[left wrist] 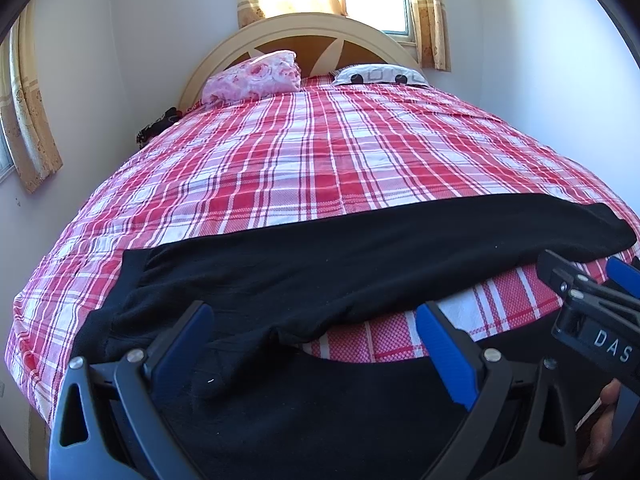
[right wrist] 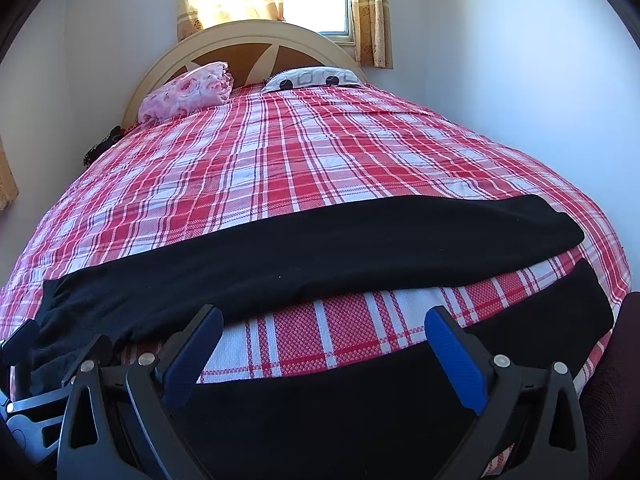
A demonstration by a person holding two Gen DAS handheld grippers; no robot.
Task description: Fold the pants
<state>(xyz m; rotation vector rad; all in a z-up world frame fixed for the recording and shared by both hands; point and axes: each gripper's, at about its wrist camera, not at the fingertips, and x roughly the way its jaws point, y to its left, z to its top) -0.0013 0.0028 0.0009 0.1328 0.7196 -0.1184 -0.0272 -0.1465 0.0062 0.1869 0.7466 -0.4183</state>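
- My left gripper [left wrist: 316, 344] stands wide open over the pants [left wrist: 320, 248], gripping nothing.
- My right gripper [right wrist: 324, 344] gapes equally wide, empty, above the near leg.
- The black pants lie spread across the plaid bedspread [right wrist: 320, 152], legs parted.
- Only the left view shows a fingertip [left wrist: 606, 396]; only the right shows the near leg's cuff [right wrist: 588, 304].

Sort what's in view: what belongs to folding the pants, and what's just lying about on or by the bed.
Part of the job:
black pants, spread flat with legs apart
left gripper, open over the pants
right gripper, open over the near leg
plaid bedspread, the work surface

Just lying about:
pink floral pillow
white patterned pillow
dark bundle beside the bed
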